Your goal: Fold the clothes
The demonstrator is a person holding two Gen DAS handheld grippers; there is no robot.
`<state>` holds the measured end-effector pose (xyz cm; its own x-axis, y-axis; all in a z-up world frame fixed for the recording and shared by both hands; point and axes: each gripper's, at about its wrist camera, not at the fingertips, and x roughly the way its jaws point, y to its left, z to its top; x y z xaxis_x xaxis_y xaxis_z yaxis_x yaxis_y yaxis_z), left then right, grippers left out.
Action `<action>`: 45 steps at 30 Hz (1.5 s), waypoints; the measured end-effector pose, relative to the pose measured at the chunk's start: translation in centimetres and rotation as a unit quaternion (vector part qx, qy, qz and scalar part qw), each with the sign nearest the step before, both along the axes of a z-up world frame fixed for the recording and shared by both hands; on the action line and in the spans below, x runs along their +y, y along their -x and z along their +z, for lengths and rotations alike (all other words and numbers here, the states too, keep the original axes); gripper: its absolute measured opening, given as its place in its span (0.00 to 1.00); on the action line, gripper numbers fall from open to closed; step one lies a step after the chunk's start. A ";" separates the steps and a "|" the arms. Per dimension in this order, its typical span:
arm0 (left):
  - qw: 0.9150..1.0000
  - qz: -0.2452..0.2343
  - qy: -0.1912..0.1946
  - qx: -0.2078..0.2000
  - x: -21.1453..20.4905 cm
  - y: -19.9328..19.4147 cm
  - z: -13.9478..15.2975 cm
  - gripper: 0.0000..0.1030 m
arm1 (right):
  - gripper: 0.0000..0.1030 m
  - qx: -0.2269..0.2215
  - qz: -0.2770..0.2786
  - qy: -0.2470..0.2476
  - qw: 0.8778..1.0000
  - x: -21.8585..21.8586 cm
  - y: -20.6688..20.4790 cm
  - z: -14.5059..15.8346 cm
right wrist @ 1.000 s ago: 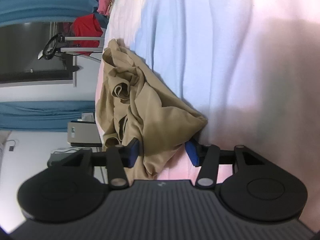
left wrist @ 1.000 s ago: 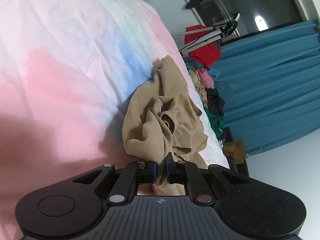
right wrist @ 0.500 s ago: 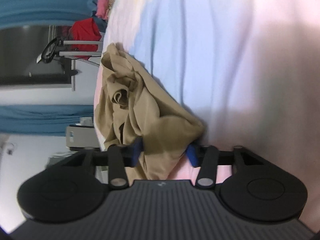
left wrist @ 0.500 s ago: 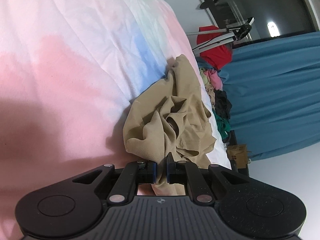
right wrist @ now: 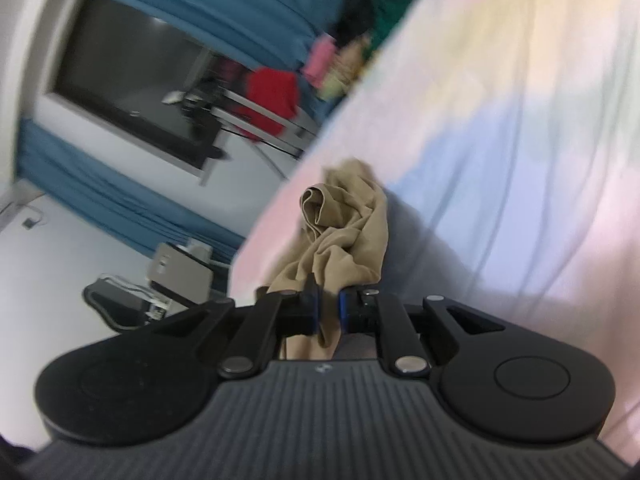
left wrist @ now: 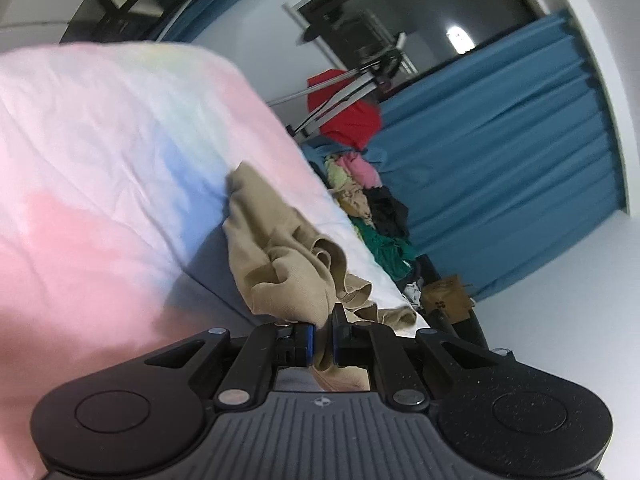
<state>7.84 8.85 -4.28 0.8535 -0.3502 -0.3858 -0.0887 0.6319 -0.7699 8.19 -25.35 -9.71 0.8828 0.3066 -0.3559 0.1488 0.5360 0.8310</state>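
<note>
Both the left gripper point(left wrist: 323, 334) and the right gripper point(right wrist: 329, 311), whose jaws have just closed, are clamped on the tan garment point(left wrist: 280, 264), which trails ahead of each onto the pastel bedsheet point(left wrist: 100, 168), apparently to lift and spread it for folding.

Both views look out low along their gripper fingers, close over the pastel bed point(left wrist: 100, 152), tilted opposite ways. They share the tan garment point(left wrist: 280, 264), the blue curtain point(left wrist: 500, 152) and the red cloth point(right wrist: 272, 92) beyond.
</note>
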 end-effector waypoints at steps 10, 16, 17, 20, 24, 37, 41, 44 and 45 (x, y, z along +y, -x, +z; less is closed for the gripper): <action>1.000 -0.006 0.015 -0.006 -0.8 12.4 2.6 0.08 | 0.12 -0.003 0.031 -0.015 0.999 -1.8 10.8 2.4; 1.000 -0.001 0.025 0.004 -0.9 12.0 3.8 0.09 | 0.12 0.017 0.008 -0.064 0.998 -2.8 12.8 2.2; 1.000 0.000 0.024 0.001 -0.8 11.5 4.1 0.09 | 0.12 0.012 0.007 -0.065 0.998 -2.8 12.0 2.5; 1.000 0.009 0.003 -0.004 -0.8 8.6 5.4 0.09 | 0.12 0.006 0.004 -0.072 0.997 -2.7 9.0 3.4; 1.000 0.013 -0.010 0.002 -0.3 3.6 6.0 0.11 | 0.13 0.017 0.000 -0.088 0.996 -2.5 3.9 3.9; 0.996 -0.003 -0.086 0.036 0.4 -10.0 -1.9 0.14 | 0.14 0.089 0.008 -0.081 0.993 -2.3 -8.6 -4.9; 0.993 -0.011 -0.114 0.022 -0.2 -11.0 -3.2 0.15 | 0.15 0.090 0.024 -0.062 0.994 -2.8 -10.1 -7.1; 0.993 -0.018 -0.118 0.024 -0.5 -12.4 -4.1 0.16 | 0.15 0.086 0.028 -0.049 0.995 -2.8 -11.6 -7.5; 0.992 -0.019 -0.120 0.025 -0.5 -12.7 -4.3 0.16 | 0.15 0.086 0.030 -0.047 0.995 -2.8 -11.9 -7.6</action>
